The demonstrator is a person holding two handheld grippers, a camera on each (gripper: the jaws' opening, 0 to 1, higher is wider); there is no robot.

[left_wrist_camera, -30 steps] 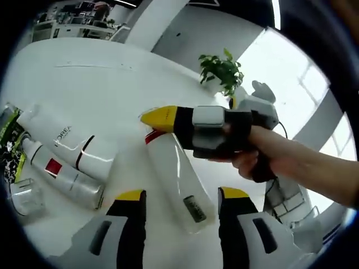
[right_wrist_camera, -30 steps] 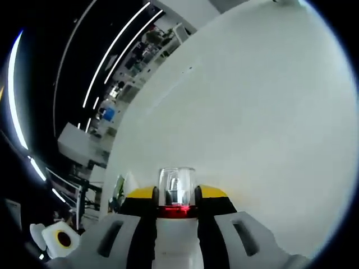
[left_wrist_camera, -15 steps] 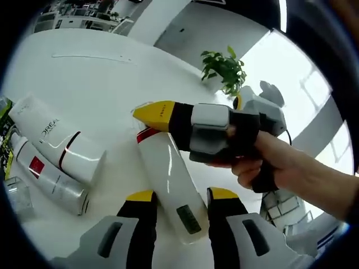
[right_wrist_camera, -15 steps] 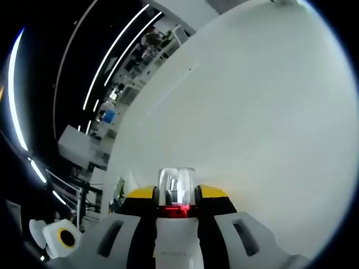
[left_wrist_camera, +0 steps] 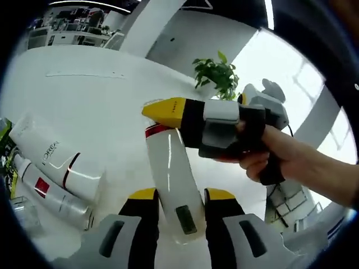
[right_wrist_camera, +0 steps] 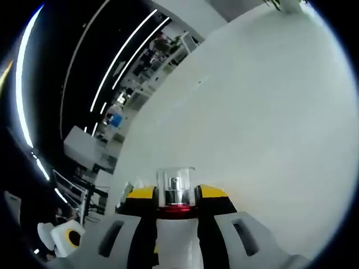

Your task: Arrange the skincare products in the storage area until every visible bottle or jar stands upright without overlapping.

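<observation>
The counter was plain white. The bottle between the jaws was glossy white, with a red band below its clear cap and a small dark label near its base. The left gripper had yellow fingertips over black, on a grey body. The right gripper showed the same yellow tip, black shank and grey housing. A white tube carried dark lettering and a thin red-and-black line. A slimmer white bottle bore a red square. The plant was green.
</observation>
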